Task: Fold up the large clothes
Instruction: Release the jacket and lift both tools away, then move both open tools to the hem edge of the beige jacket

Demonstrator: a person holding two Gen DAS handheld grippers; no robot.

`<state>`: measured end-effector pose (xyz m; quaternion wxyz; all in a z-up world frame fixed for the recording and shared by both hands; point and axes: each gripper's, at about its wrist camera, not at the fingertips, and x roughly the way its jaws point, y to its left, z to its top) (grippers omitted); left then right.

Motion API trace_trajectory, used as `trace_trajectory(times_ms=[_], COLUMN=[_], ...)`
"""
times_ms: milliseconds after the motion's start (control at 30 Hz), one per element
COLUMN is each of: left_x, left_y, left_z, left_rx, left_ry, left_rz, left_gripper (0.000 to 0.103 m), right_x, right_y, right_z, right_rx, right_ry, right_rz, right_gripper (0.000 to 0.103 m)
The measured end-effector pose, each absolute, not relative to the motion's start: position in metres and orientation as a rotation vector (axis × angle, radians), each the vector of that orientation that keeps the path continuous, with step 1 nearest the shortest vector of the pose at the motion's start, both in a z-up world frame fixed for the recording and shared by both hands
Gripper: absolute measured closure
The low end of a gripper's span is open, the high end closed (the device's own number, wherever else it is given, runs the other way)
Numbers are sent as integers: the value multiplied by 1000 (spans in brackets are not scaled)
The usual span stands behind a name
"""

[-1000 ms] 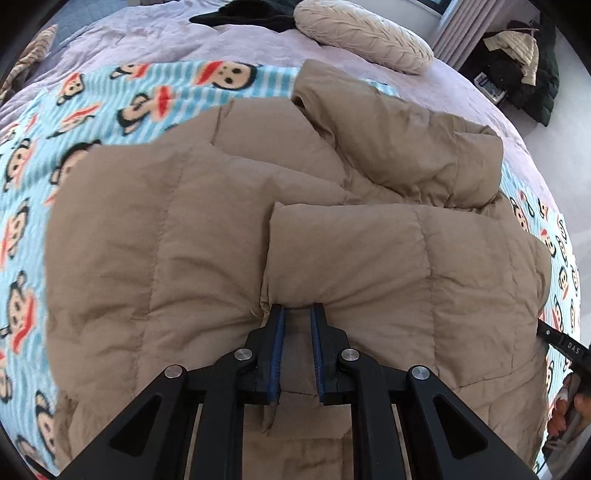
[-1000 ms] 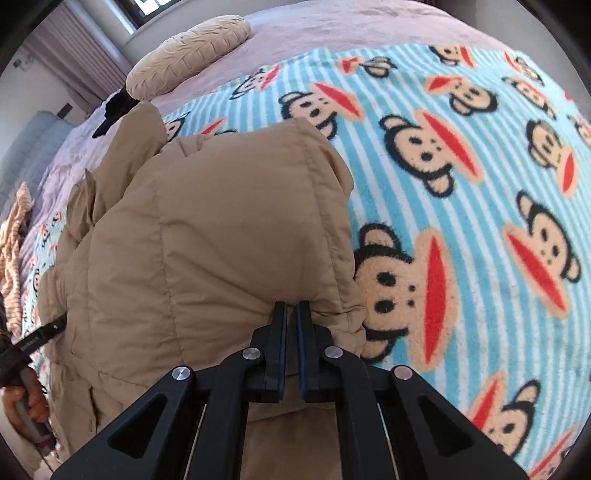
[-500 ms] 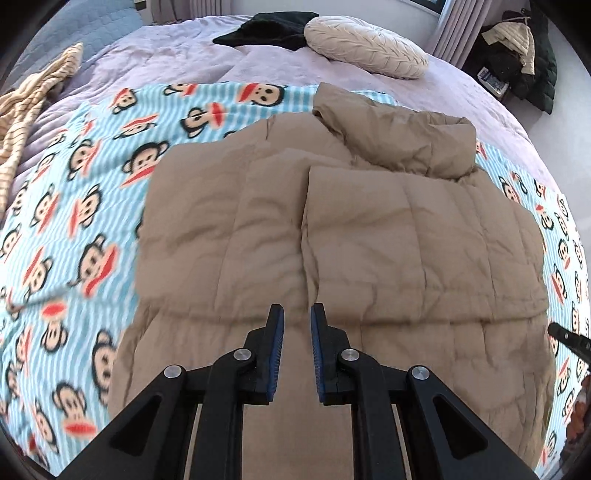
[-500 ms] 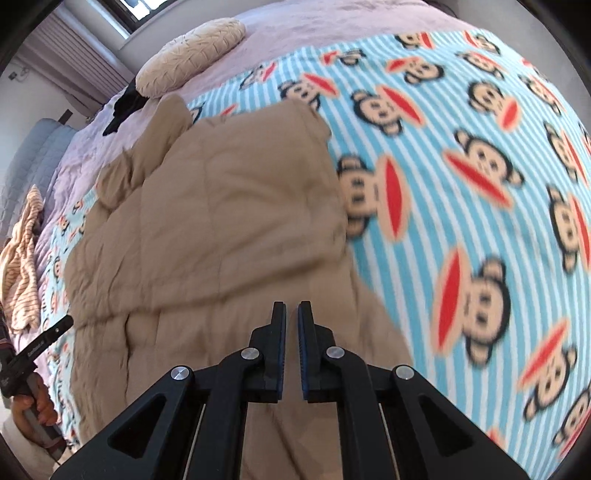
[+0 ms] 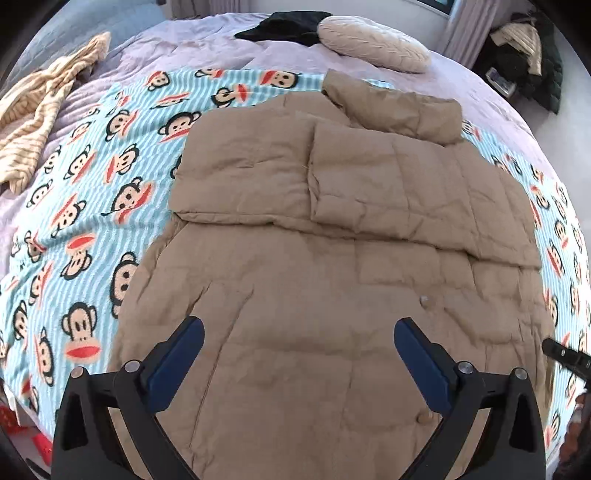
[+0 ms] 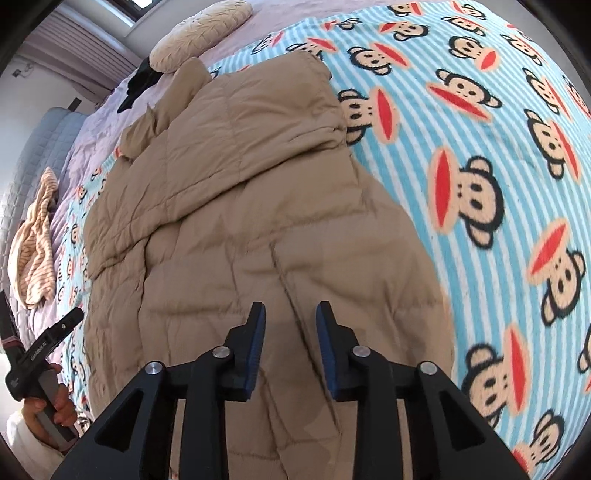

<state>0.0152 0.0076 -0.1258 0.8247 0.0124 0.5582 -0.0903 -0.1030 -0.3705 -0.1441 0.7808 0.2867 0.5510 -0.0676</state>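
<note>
Released since a second ago: tan quilted coat (image 5: 332, 258), whose folded edges both grippers then pinched, now lies free and flatter on the monkey-print blanket (image 5: 74, 184), both cameras standing farther back; left gripper (image 5: 299, 332), lower centre of the left wrist view, jaws opening, spread very wide, nothing between them, above the coat's lower panel; right gripper (image 6: 290, 317), lower centre of the right wrist view, jaws opening, a narrow gap, nothing gripped, coat fabric behind; coat fills mid-frame in both views, its sleeves folded across the upper body, collar end toward the top; cream pillow (image 5: 373, 44), upper right of the left view; black garment (image 5: 284, 26) beside it; striped beige cloth (image 5: 40, 110), upper left; a hand (image 6: 55, 406), lower left of the right view, around the other gripper's handle.
</note>
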Motion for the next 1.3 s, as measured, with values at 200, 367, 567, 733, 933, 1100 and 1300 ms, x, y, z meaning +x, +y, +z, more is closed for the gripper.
trace_trajectory(times_ms=[200, 367, 567, 733, 933, 1100, 1300], left_x=[-10, -31, -45, -58, -71, -83, -99], left_y=[14, 28, 54, 78, 104, 123, 133], left_z=[-130, -134, -147, -153, -151, -149, -141], left_rx=[17, 14, 28, 42, 81, 82, 86], left_ry=[1222, 1248, 1291, 1318, 1354, 1379, 1388], left_rz=[-174, -172, -166, -177, -163, -174, -198], left_gripper=[0, 0, 0, 0, 0, 0, 0], right_x=[-114, -123, -136, -146, -167, -181, -201], right_y=[-357, -339, -307, -283, -268, -260, -255], right_z=[-145, -142, -143, -150, -139, -134, -132], right_rx=[612, 618, 638, 668, 755, 814, 913], right_ry=[1210, 1199, 1178, 1202, 1158, 1156, 1180], right_rz=[-121, -97, -101, -131, -178, -202, -234], right_gripper=[57, 38, 21, 21, 5, 0, 0])
